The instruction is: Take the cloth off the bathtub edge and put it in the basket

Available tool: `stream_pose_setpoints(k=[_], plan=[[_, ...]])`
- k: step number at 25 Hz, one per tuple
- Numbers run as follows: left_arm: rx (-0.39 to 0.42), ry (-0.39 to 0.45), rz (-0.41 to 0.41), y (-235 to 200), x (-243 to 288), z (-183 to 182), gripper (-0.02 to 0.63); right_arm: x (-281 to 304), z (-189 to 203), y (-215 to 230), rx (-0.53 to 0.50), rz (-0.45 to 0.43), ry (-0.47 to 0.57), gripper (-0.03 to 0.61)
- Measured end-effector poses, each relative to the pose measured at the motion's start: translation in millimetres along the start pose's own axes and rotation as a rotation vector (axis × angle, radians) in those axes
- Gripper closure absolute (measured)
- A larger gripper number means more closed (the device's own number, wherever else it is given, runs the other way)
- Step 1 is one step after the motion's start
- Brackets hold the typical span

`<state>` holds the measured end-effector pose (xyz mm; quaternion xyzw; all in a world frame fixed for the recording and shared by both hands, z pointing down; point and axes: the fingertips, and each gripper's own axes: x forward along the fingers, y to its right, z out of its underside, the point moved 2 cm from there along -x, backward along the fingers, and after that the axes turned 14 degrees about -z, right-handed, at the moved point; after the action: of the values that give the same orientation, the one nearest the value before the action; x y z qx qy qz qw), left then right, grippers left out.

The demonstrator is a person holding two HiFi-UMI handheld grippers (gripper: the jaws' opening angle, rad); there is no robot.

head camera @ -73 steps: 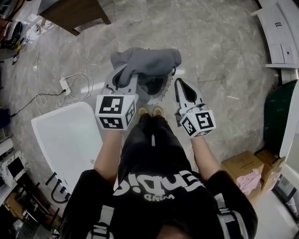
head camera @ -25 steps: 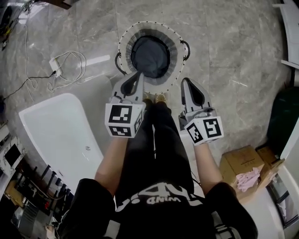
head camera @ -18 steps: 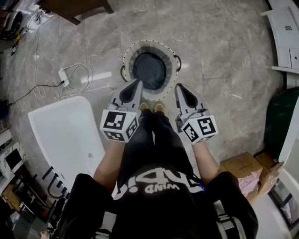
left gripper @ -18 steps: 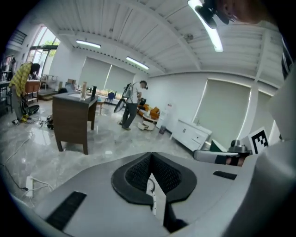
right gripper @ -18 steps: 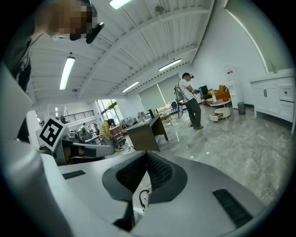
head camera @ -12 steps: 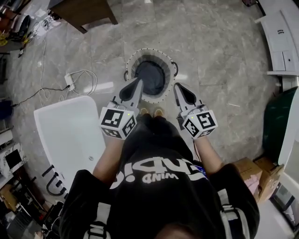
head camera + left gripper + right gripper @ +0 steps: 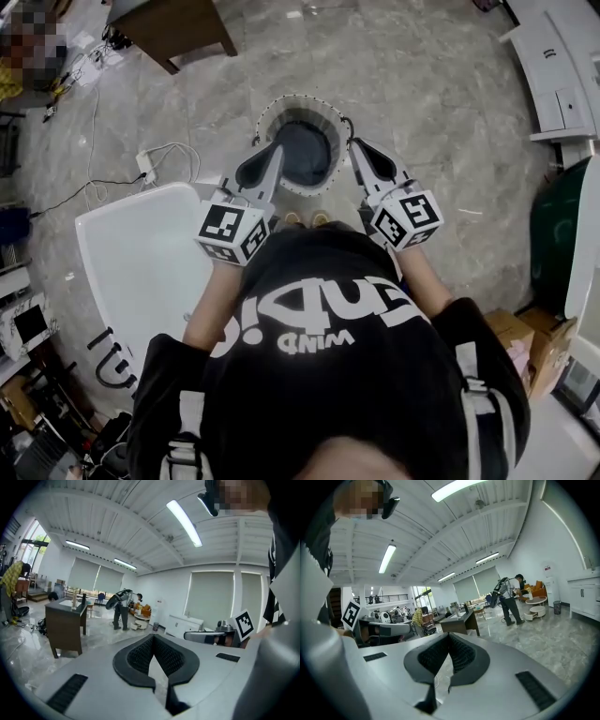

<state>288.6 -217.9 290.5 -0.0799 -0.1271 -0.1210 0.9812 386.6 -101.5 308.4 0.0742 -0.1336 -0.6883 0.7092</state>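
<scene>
The dark grey cloth (image 7: 305, 157) lies inside the round white-rimmed basket (image 7: 281, 105) on the floor, just past the person's feet. My left gripper (image 7: 277, 150) hangs at the basket's left rim, shut, with nothing in it. At the right rim my right gripper (image 7: 352, 145) is shut and empty too. In the left gripper view the left gripper (image 7: 152, 637) points level into the room, pads together. The right gripper (image 7: 449, 636) does the same in its own view. The white bathtub (image 7: 141, 272) stands at the lower left.
A dark wooden table (image 7: 173, 28) stands at the far left. A power strip with cables (image 7: 147, 166) lies on the marble floor beside the tub. Cardboard boxes (image 7: 530, 333) and a white cabinet (image 7: 553, 66) are on the right. A person (image 7: 121, 611) bends over across the room.
Earlier my left gripper held the grey cloth above the basket; now the cloth lies inside it and both grippers are empty. Both grippers have since lifted to level, flanking the basket.
</scene>
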Motion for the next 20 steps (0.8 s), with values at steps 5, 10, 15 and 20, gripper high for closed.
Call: stream_pose_setpoints(k=[5,10,15,20], plan=[[-0.022,0.018,-0.014,-3.9,-4.4,-1.3,0.600,5.9,1.0,-12.2,-0.009,-0.022,-0.008,0.566],[-0.024,0.018,-0.024,-7.3,-4.5,-2.4,0.600,9.4,1.2,-17.4,-0.019,-0.030,-0.007,0.566],[-0.020,0.014,-0.034,-10.9,-4.6,-0.3,0.600,13.5,-0.7,-19.6,-0.032,-0.029,-0.007,0.566],[-0.017,0.010,-0.036,-7.8,-3.0,1.7,0.600,11.9,-3.4,-18.6,-0.025,-0.023,0.002,0.566]])
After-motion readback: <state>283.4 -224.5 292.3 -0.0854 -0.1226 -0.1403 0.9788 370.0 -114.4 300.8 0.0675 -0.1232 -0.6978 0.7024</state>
